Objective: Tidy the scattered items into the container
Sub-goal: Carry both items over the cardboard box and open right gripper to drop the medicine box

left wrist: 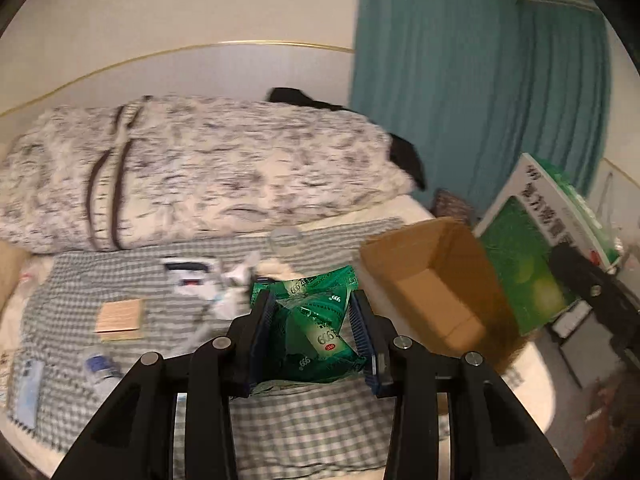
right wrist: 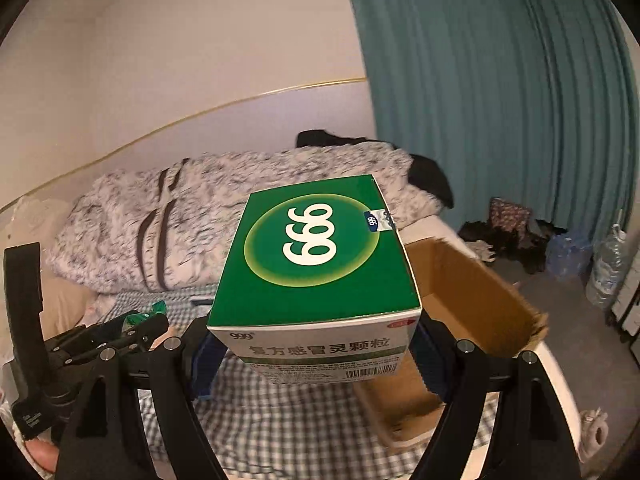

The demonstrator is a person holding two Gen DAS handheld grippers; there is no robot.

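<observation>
The left gripper points forward and a little downward, and its two blue fingers press from both sides on a bundle of green sachets. The right gripper stands much wider, with its fingers closed on a green medicine box.

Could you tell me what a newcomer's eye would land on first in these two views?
The big green 999 medicine box fills the middle of the right wrist view, clamped in the right gripper beside the open cardboard box on the bed. In the left wrist view, the left gripper pinches a bunch of crumpled green sachets above the checked sheet, with small items scattered to its left.
</observation>
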